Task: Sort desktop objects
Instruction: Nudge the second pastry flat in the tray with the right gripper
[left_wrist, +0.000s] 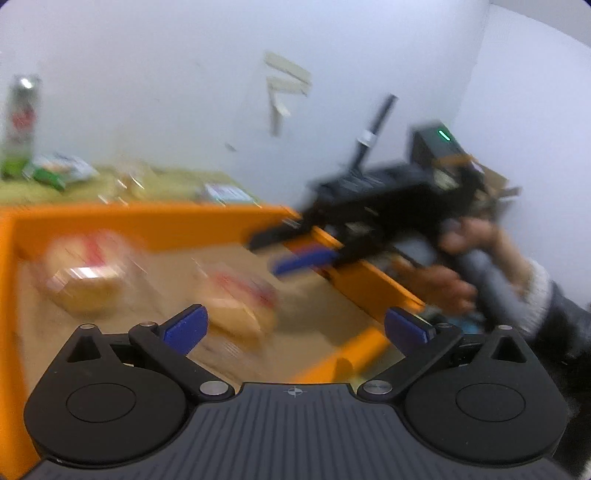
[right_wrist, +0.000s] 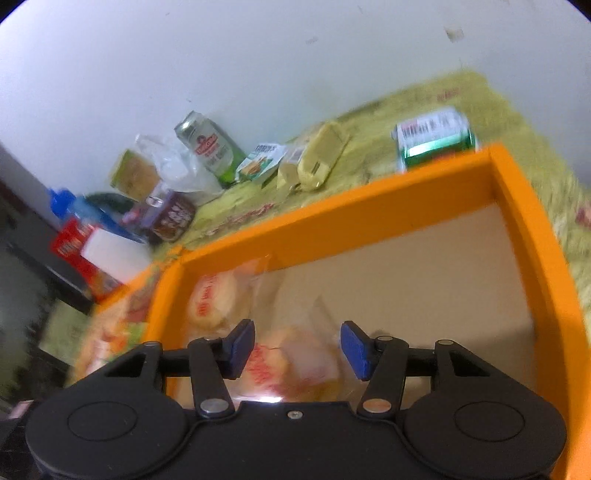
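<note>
two buns in the tray, plenty left on the cloth

while both grippers hang over the orange tray (right_wrist: 373, 206), neither carries anything. the left gripper (left_wrist: 295, 328) stands wide apart with nothing between its blue pads, above the tray's near side. the right gripper (right_wrist: 297, 349) is also spread, moderately, directly over a wrapped bun (right_wrist: 295, 365) lying on the tray floor; its pads do not appear to touch the wrapper, though blur makes that hard to settle. a person's hand (left_wrist: 454, 273) shows on the right gripper's handle in the left view.

as for progress, two wrapped buns lie inside the tray: the one under the right gripper and a second bun (right_wrist: 212, 299) toward the far left corner. much remains outside on the yellow-green cloth (right_wrist: 480, 96): a green can (right_wrist: 210, 147), a green box (right_wrist: 436, 140), a yellow packet (right_wrist: 321, 155), a small snack pouch (right_wrist: 258, 162), a dark jar (right_wrist: 173, 218), a clear bag (right_wrist: 166, 162) and a red box (right_wrist: 85, 251) near the table's edge.

my judgement is that the sort is partway, with the tray mostly bare. whether the bun below the right gripper was just released or is about to be lifted, the views cannot say.
</note>
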